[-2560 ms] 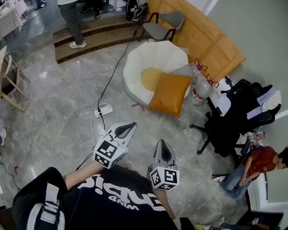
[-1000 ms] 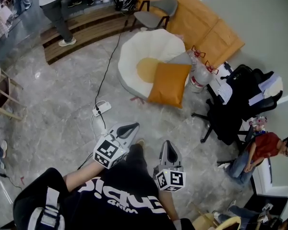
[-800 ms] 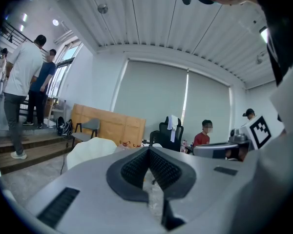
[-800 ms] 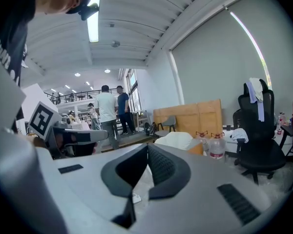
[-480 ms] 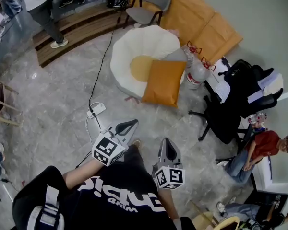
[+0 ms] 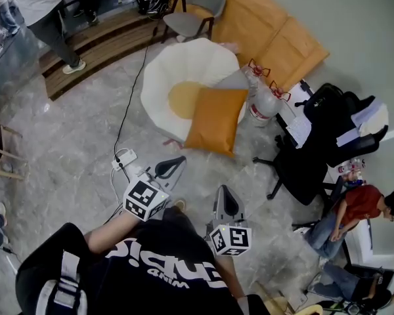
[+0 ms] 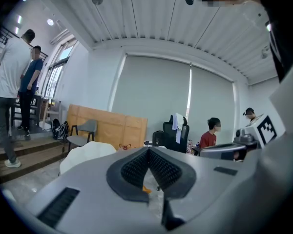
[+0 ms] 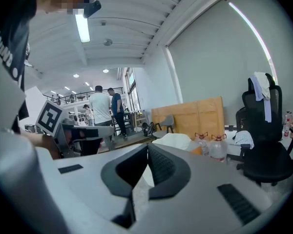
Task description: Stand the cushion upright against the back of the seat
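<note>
Standing well apart from the work, a person (image 6: pixel 151 271) holds the left tool (image 6: pixel 172 167) and the right tool (image 6: pixel 224 199) out over the grey stone floor (image 6: pixel 72 136). Both have their jaws pressed together with nothing between them.

The orange cushion (image 6: pixel 215 129) sits at the near rim of the round white seat (image 6: pixel 177 64). Its far edge overlaps the seat's yellow centre (image 6: pixel 177 100) and its near edge reaches down toward the floor, so it appears to slope outward rather than stand. How steeply it tilts cannot be told from above.

Two water bottles (image 6: pixel 261 107) stand just beside it on the right, with a black office chair (image 6: pixel 313 156) near those. A white power strip (image 6: pixel 123 159) and its cable lie on the floor between the person and the seat.

By these pictures the job has not begun. The cushion is untouched and lies on the opposite side of the seat from its raised back, which seems to be the far curve nearest the grey chair (image 6: pixel 197 15).

All of it is left: closing the gap, opening a tool, taking hold of the cushion, lifting it across the yellow centre and propping it on edge against the back.
</note>
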